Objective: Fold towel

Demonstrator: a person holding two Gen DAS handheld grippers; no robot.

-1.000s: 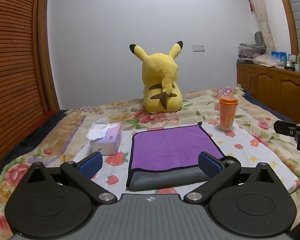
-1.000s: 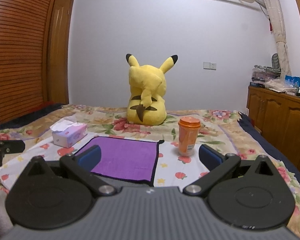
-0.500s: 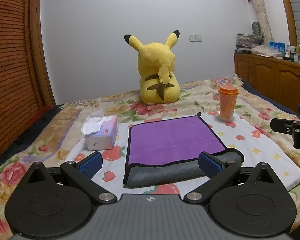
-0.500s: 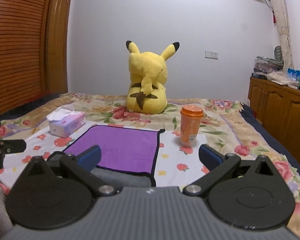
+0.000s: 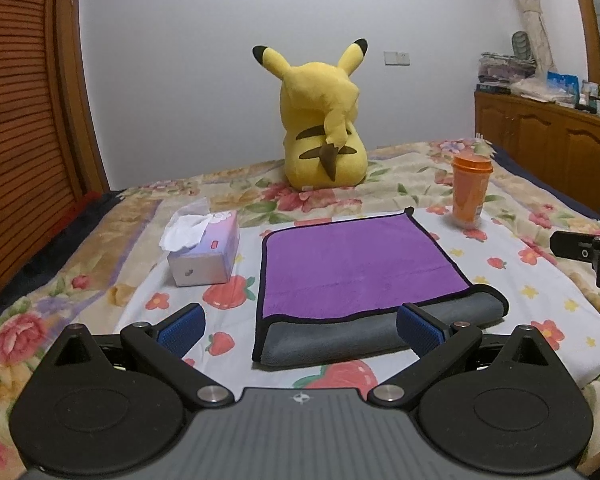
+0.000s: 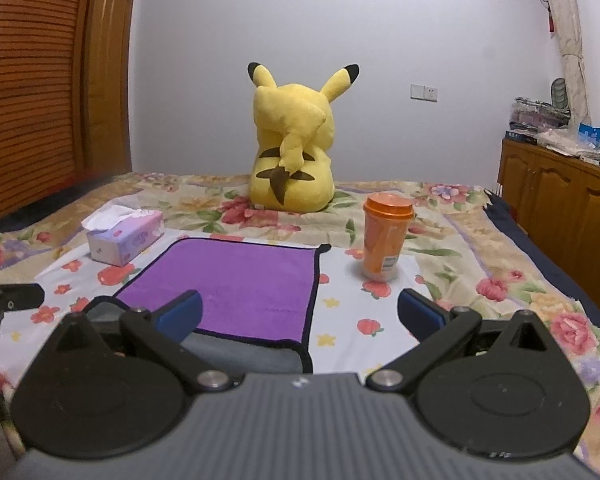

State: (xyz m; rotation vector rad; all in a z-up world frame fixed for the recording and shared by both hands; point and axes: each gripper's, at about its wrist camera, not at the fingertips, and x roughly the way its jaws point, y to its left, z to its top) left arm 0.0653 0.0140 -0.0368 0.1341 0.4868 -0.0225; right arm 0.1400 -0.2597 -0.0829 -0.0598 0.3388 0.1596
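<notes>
A purple towel point(image 5: 356, 264) with a black border lies folded on the floral bedspread, its grey underside showing as a strip along the near edge point(image 5: 376, 334). It also shows in the right wrist view point(image 6: 236, 284). My left gripper point(image 5: 300, 330) is open and empty, just above the towel's near edge. My right gripper point(image 6: 298, 314) is open and empty, over the towel's near right corner. The right gripper's finger shows at the right edge of the left view point(image 5: 580, 252).
A yellow plush toy point(image 5: 324, 136) sits at the back of the bed. A tissue box point(image 5: 204, 248) lies left of the towel. An orange cup point(image 5: 470, 188) stands to the right of it. Wooden cabinets point(image 5: 548, 144) line the right wall.
Both grippers have lifted and tilted a little, so the towel appears lower and fuller in view. Both stay open. The towel has not moved.
</notes>
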